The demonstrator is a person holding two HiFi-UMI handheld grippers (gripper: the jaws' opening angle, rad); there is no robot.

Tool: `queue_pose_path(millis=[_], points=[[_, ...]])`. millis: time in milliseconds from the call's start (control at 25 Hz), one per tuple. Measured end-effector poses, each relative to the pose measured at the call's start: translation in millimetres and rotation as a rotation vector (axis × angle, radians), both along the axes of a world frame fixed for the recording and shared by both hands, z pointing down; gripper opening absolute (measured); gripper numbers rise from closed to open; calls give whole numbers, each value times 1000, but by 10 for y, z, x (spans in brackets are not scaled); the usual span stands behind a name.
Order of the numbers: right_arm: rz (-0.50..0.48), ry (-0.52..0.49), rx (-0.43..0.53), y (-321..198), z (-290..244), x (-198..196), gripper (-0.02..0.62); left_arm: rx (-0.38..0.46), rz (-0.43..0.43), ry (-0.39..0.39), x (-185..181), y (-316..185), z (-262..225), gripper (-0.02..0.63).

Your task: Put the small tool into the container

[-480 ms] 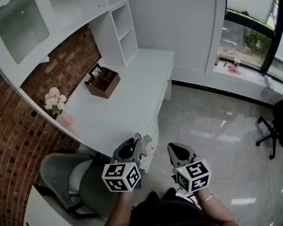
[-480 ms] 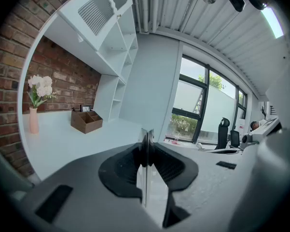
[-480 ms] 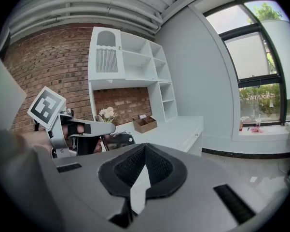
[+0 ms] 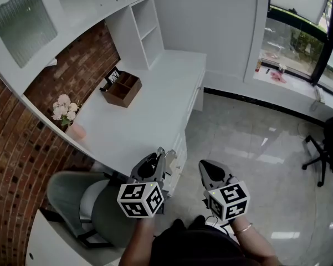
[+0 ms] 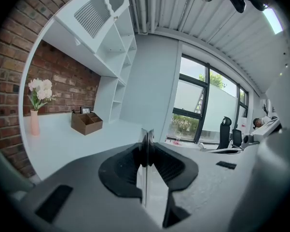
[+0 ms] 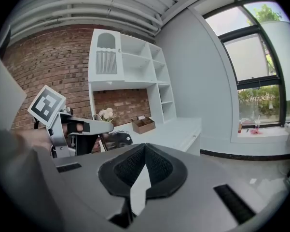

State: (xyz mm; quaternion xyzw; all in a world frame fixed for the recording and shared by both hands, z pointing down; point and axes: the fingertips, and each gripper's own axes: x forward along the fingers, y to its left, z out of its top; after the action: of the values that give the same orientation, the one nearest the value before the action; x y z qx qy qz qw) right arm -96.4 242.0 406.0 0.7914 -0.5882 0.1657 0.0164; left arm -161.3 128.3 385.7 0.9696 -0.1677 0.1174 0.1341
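Note:
The container, a brown wooden organizer (image 4: 122,88) with open compartments, stands far back on the white desk (image 4: 149,115), against the brick wall. It also shows in the left gripper view as the organizer (image 5: 87,122), and small in the right gripper view as the organizer (image 6: 144,124). My left gripper (image 4: 158,156) hangs over the desk's near end, far from the organizer. Its jaws are closed on a thin pale flat tool (image 5: 146,137), seen edge-on and poking past the tips of the left gripper (image 5: 146,146). Beside it, over the floor, my right gripper (image 4: 204,166) is shut and holds nothing, as the right gripper (image 6: 145,146) shows.
A pink vase of white flowers (image 4: 66,121) stands at the desk's left edge. A grey-green chair (image 4: 83,204) sits below my left gripper. White shelves (image 4: 147,29) rise at the desk's far end. A black office chair (image 4: 327,148) stands on the tiled floor at right.
The head view has shifted slightly, so the desk sits a little further right and down. Both grippers stay side by side at the desk's near end; nothing was let go.

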Motion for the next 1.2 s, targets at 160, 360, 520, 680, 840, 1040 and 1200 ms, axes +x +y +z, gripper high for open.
queue_pose_path(millis=[160, 360, 520, 680, 840, 1040, 1200], points=[[8, -17, -10, 146, 35, 104, 5, 11, -7, 11, 70, 96, -41, 86], [28, -5, -8, 235, 58, 242, 5, 28, 10, 21, 202, 163, -121, 86], [59, 15, -11, 276, 38, 463, 5, 21, 3, 24, 384, 102, -145, 86], [97, 10, -28, 291, 73, 727, 5, 15, 12, 18, 630, -18, -134, 86], [127, 2, -36, 207, 137, 998, 5, 9, 33, 9, 941, -158, -55, 86], [124, -9, -47, -143, 228, 1426, 5, -3, 51, 16, 1437, -486, 7, 86], [103, -6, -59, -555, 222, 1818, 5, -19, 33, 15, 1818, -876, 8, 86]])
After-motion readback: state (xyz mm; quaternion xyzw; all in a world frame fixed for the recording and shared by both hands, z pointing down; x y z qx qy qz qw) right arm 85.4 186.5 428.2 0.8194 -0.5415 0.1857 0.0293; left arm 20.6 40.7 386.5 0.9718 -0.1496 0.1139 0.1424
